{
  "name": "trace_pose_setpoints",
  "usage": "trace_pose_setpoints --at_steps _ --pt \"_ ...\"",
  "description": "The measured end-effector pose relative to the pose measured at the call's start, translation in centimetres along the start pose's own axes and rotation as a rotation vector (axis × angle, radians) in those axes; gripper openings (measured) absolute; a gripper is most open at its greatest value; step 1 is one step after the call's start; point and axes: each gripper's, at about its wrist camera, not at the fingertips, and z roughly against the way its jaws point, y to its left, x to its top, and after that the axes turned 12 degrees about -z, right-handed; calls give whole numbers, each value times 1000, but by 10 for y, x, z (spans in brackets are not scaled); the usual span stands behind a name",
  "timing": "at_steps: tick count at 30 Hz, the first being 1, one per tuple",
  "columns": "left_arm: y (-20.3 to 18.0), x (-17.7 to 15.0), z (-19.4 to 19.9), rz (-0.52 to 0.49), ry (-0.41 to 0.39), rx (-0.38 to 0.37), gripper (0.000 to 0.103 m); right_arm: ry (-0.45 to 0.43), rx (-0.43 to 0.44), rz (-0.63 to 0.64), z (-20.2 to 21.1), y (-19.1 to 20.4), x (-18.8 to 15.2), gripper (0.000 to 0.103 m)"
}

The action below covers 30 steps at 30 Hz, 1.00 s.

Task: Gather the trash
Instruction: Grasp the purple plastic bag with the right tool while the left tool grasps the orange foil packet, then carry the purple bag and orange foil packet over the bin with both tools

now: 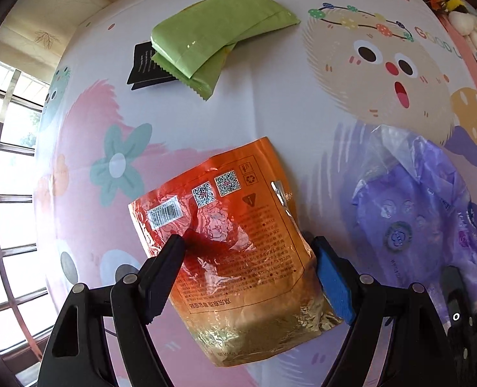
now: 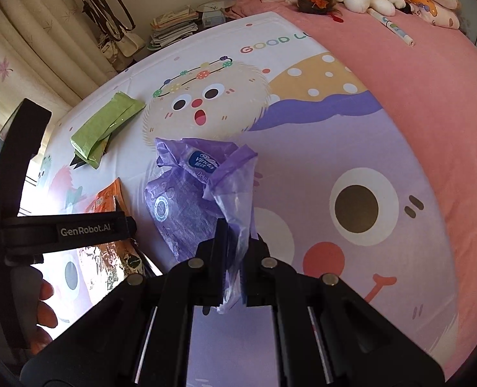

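We note the right gripper [image 2: 235,242] clamped on a crumpled purple plastic wrapper [image 2: 186,200], low centre. The left gripper [image 1: 249,251] stands wide, straddling a creased orange foil pouch [image 1: 232,225] on the bed [image 1: 270,113]. Farther, upper left: a green wrapper [image 1: 206,42].

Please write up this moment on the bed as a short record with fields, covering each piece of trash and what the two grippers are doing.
surface: cartoon-print bedsheet
orange pouch: lies flat, printed side up, between the open jaws of the left gripper; not pinched yet
purple plastic bag: one edge is clamped in the shut right gripper, the rest is crumpled on the sheet
green wrappers: two, stacked, overlapping a black card; untouched
still to collect: the orange pouch, green wrappers and black card
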Motion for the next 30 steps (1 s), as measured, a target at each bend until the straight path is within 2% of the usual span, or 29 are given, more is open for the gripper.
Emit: trace_pose_setpoints --at_steps 4,9,12,13,14,15,16,17,19,23,26,30 --pt "2 -11 2 -14 -10 8 82 3 5 -11 2 -6 -3 4" --pt "15 -30 2 -1 -27 -59 79 8 9 -13 3 -8 -7 4" --pt "21 -40 8 -19 -63 -76 60 13 15 -5 5 -5 -10 4" --pt "23 -43 10 -22 -71 -96 46 15 17 -1 5 -4 -12 4" --pt "24 -47 12 -26 -78 -108 36 17 21 3 6 -3 -13 4" --pt "24 -49 14 -32 -83 -120 31 19 24 7 7 -1 -15 4" --pt "22 -49 17 -36 -88 -128 22 22 28 11 8 0 -17 4" --pt "25 -54 19 -35 -91 -137 15 25 30 15 9 1 -20 4" --pt "28 -61 23 -24 -95 -158 10 33 35 21 12 2 -25 4" --pt "31 -81 38 -16 -123 -219 6 41 55 36 25 3 -39 4" --pt "31 -100 53 -37 -146 -232 5 45 78 55 40 0 -52 4" --pt "32 -144 74 -48 -212 -242 4 47 118 84 68 -9 -75 4"
